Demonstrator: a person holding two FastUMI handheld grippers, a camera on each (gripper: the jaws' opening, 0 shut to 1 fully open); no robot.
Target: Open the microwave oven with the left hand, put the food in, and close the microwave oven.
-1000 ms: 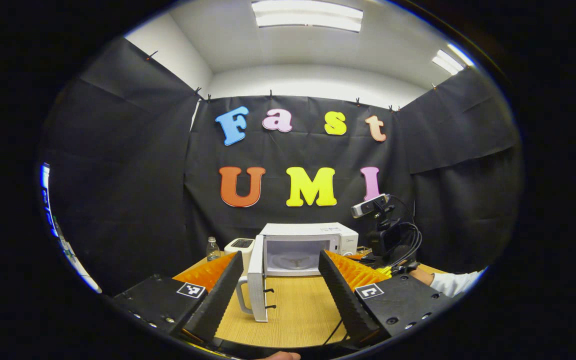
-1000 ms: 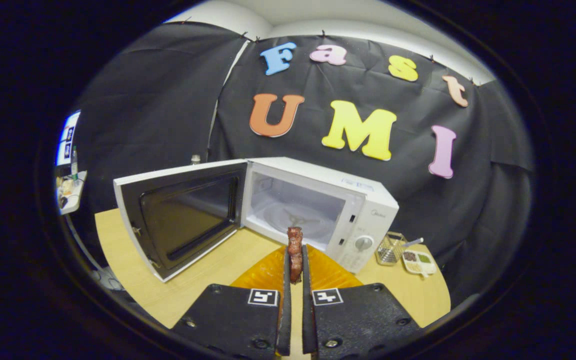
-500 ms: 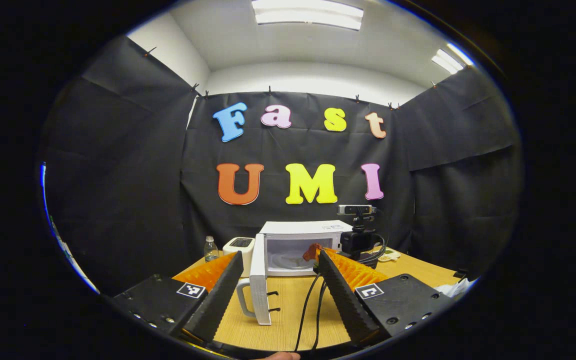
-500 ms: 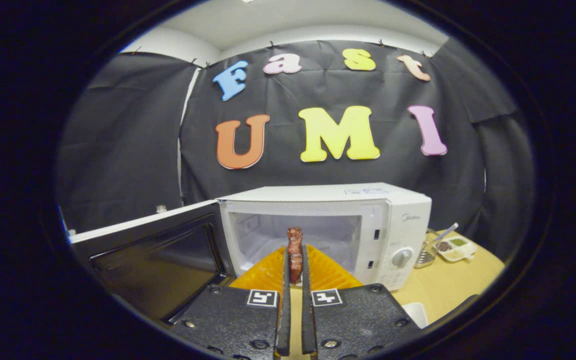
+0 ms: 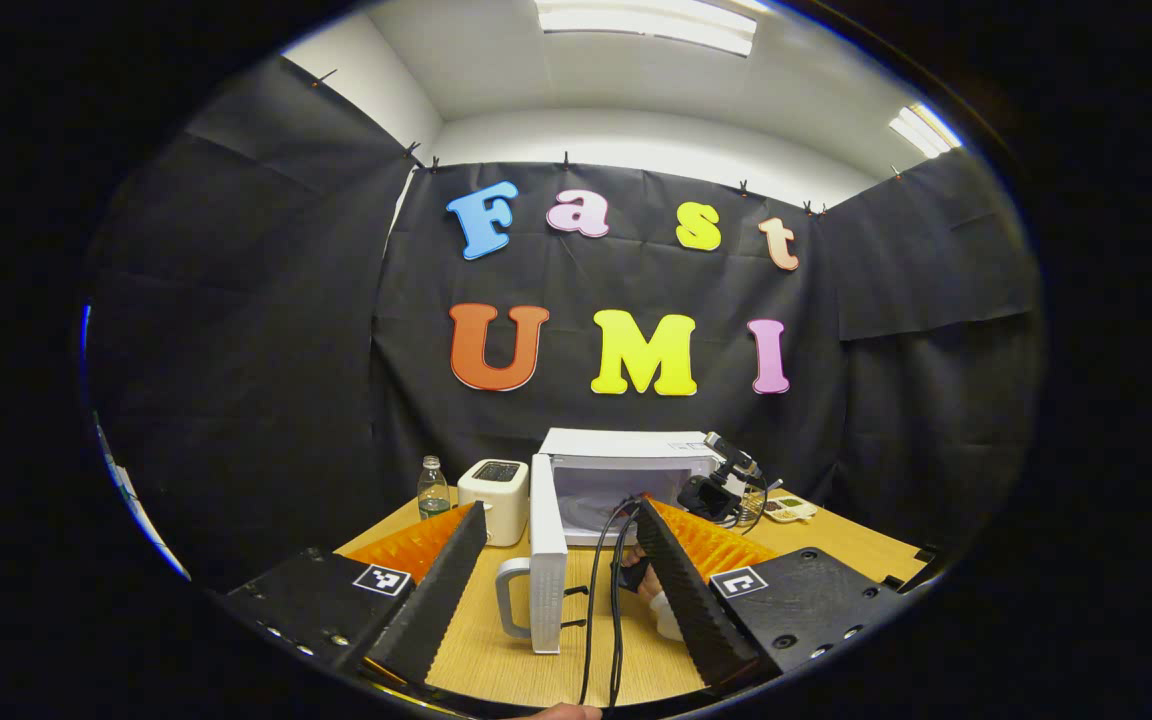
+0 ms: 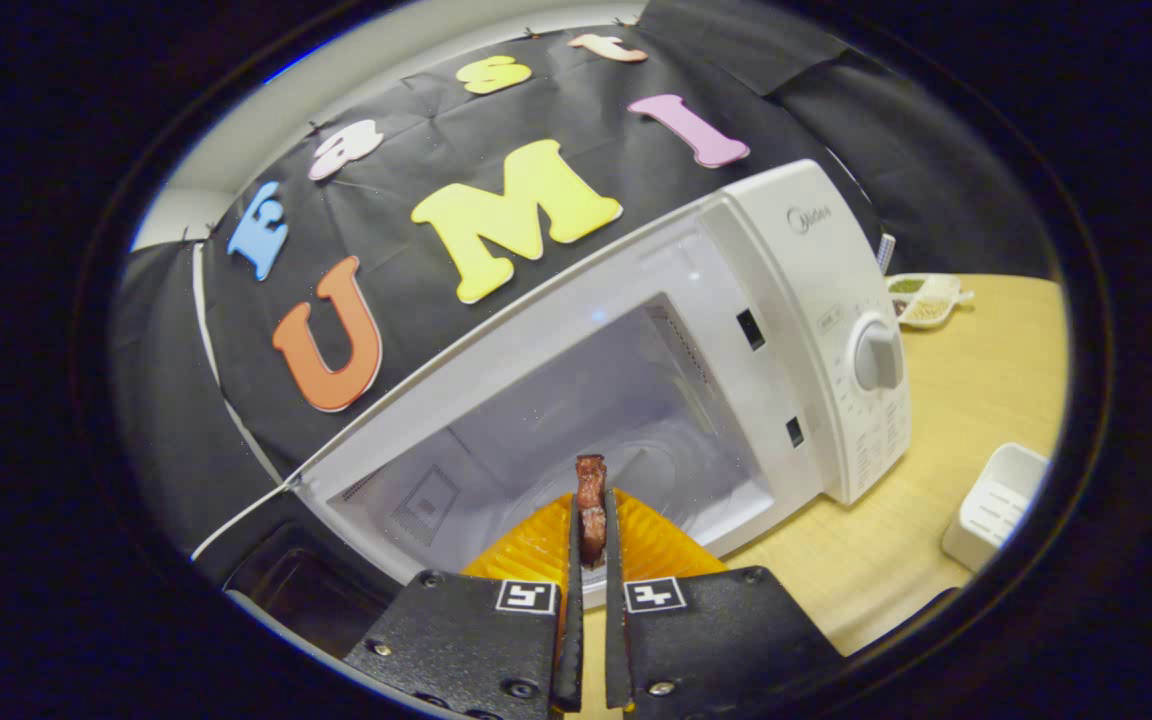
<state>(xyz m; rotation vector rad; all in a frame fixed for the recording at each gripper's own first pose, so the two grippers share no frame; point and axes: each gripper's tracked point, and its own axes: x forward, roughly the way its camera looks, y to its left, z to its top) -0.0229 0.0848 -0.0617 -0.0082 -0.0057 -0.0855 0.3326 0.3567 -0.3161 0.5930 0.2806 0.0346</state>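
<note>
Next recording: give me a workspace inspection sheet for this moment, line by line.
Surface: wooden table, bare in front of the microwave.
Job's things: microwave with door swung open; food at the cavity mouth.
Clutter: toaster, bottle, condiment dish, white tray.
Grippers: left gripper open, held back; right gripper shut on the food.
Cables: black cables trailing across the table.
Surroundings: black cloth walls, ceiling lights on.
</note>
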